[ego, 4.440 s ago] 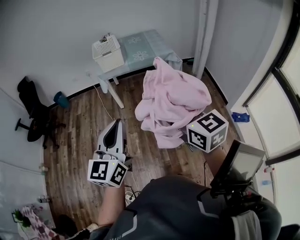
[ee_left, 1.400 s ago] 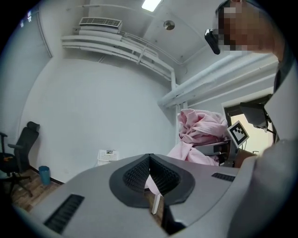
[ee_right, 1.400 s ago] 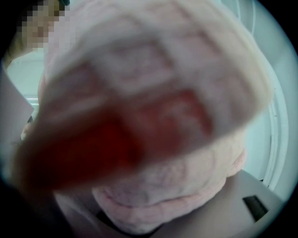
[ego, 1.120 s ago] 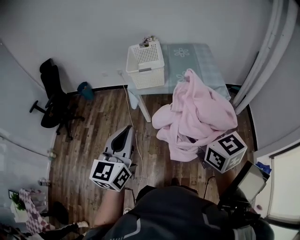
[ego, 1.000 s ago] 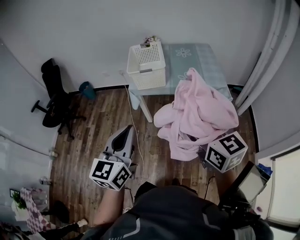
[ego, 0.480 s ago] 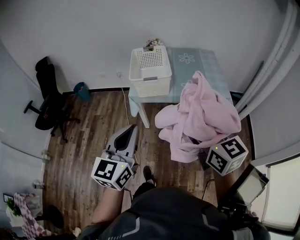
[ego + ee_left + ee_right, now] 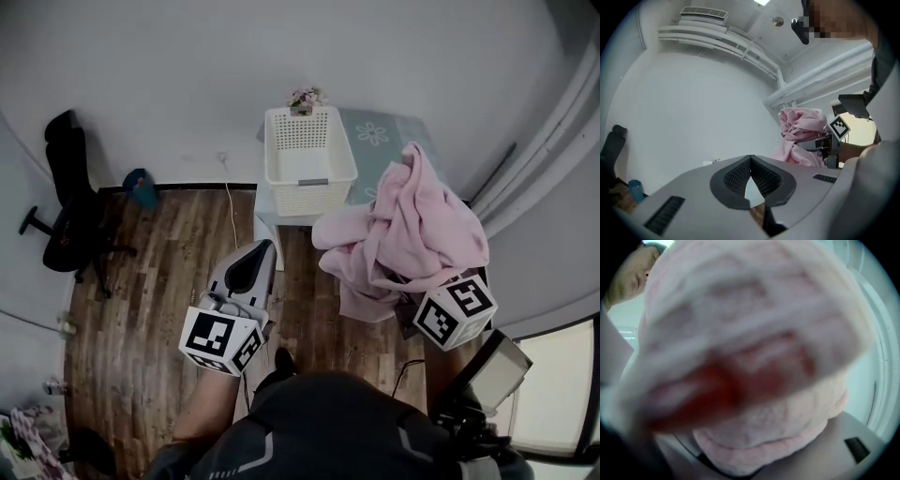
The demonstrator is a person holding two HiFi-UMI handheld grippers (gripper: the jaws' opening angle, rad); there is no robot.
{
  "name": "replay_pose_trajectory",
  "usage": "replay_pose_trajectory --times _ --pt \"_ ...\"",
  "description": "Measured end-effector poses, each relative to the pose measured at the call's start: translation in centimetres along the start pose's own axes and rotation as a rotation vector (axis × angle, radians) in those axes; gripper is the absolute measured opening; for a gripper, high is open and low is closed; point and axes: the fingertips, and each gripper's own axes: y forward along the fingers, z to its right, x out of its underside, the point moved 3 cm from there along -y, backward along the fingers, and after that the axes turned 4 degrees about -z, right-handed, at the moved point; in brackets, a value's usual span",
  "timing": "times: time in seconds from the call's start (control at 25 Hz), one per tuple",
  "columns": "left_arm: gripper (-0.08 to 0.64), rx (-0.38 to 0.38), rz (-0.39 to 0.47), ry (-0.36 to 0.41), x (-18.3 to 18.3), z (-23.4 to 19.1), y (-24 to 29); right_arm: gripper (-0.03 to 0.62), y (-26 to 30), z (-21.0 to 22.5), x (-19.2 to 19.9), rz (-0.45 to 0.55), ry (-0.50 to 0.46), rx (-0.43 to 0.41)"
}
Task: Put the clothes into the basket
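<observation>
**In front of the bench: pink garment held off the floor**

Left tool (image 7: 257,249): nearest the person, jaws closed together with nothing between them, held over the wooden floor (image 7: 141,291).
Right tool (image 7: 420,292): clamped wide on the pink garment (image 7: 403,225). The garment is a bulky bundle that fills this tool's own view and hangs above the floor just right of the basket.
White basket (image 7: 309,195): upright on the left end of the bench (image 7: 380,136), by the wall.
Black office chair (image 7: 66,216): far left, well apart.
</observation>
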Motion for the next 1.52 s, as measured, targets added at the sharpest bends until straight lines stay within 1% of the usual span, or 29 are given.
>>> replay_pose_trajectory --times 0.16,0.32,0.44,0.52,0.68,0.92,1.04,1.2,1.44,1.52 --pt "0.009 0.010 -0.003 -0.065 0.0 -3.6 0.7 0.331 2.8 -0.9 -0.8 -0.001 -0.010 0.045" --pt "0.009 0.031 0.007 -0.075 -0.4 -6.9 1.3 0.331 5.8 -1.8 -1.5 -0.014 -0.002 0.047" --pt "0.009 0.036 0.015 -0.086 -1.0 -10.3 1.9 0.331 8.8 -2.4 -2.5 -0.022 -0.017 0.075" --pt "0.009 0.033 0.013 -0.096 -0.8 -11.4 2.1 0.331 9.8 -2.6 -2.7 -0.017 -0.019 0.093" --pt "0.009 0.039 0.010 -0.096 0.0 -11.1 2.3 0.332 10.0 -2.2 -2.0 -0.021 -0.002 0.087" --pt "0.009 0.020 0.035 -0.091 -0.4 -12.1 1.3 0.331 10.0 -2.8 -2.7 -0.001 -0.020 0.092" --pt "0.009 0.010 0.034 -0.071 -0.5 -12.1 0.4 0.332 9.8 -3.0 -3.2 0.021 -0.025 0.085" --pt "0.009 -0.017 0.046 -0.050 -1.6 -12.0 -0.9 0.331 9.6 -3.3 -3.9 0.044 -0.025 0.062" --pt "0.009 -0.053 0.052 -0.021 -3.1 -13.4 3.9 0.331 13.4 0.7 -6.0 0.082 -0.017 0.008" --pt "0.009 -0.069 0.049 -0.011 -3.6 -13.8 6.3 0.333 14.8 2.9 -6.7 0.091 -0.012 -0.007"
